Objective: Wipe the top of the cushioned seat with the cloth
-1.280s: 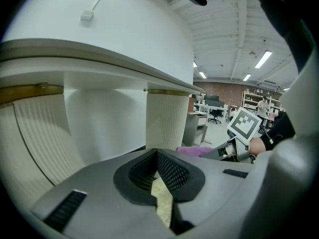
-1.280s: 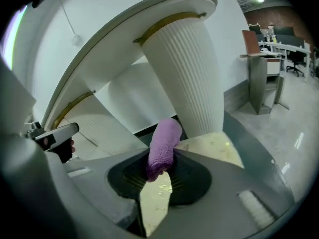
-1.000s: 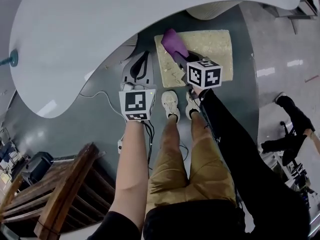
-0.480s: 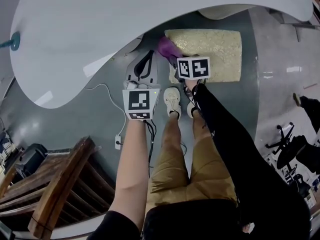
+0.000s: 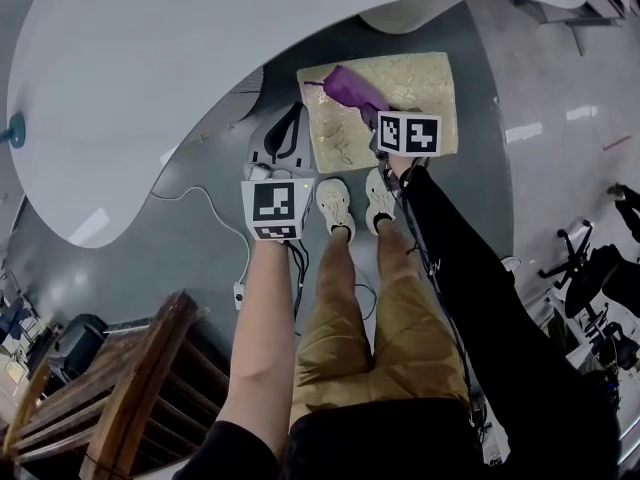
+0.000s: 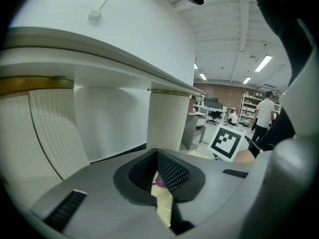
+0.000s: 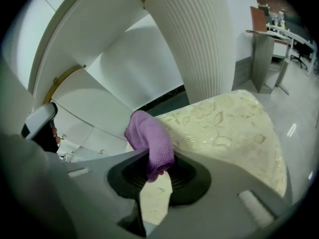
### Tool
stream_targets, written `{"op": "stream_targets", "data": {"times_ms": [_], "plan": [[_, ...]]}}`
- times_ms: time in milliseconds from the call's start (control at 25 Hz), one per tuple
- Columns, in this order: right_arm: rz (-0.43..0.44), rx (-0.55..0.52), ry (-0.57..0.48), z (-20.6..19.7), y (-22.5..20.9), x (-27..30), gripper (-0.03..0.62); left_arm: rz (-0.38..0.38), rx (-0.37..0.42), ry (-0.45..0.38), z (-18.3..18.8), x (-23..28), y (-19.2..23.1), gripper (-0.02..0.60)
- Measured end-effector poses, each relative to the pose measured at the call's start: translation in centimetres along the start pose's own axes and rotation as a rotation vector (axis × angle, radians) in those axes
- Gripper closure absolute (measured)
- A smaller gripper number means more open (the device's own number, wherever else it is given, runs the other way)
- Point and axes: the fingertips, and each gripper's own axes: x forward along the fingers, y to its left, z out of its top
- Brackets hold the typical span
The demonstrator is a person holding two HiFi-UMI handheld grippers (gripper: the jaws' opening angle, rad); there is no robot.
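A: How does the right gripper [image 7: 155,176] stand?

B: It is pinching the purple cloth [image 7: 148,136] by one end; the rest bunches up past the jaws, over the left part of the cushioned seat [image 7: 227,128]; the left gripper [image 6: 158,154] hangs beside the seat, over the floor, jaws pressed together on nothing.

A: So what makes a good wipe?

B: I'd judge the bunch wants lowering until it lies flat on the top; whether it touches now I cannot tell; then long overlapping strokes toward the right edge, where most of the top lies bare; grip firmly, or the cloth may drag out; mind the ribbed pedestal [image 7: 199,44] just behind.
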Motion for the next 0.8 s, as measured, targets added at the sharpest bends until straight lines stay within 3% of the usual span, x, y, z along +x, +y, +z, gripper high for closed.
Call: {"op": "stream_targets", "data": {"times_ms": [400,800], "plan": [[-0.126,0.098,-0.078,2.0,-11.4,-5.5,0.516,-0.074,0.046,0.009,1.6,3.5,-6.1,0.578],[-0.249,0.136,-0.108,3.1,-20.0,-9.5,0.516,-0.087,0.071,-0.006,3.4,5.6,-10.4,0.578]]}}
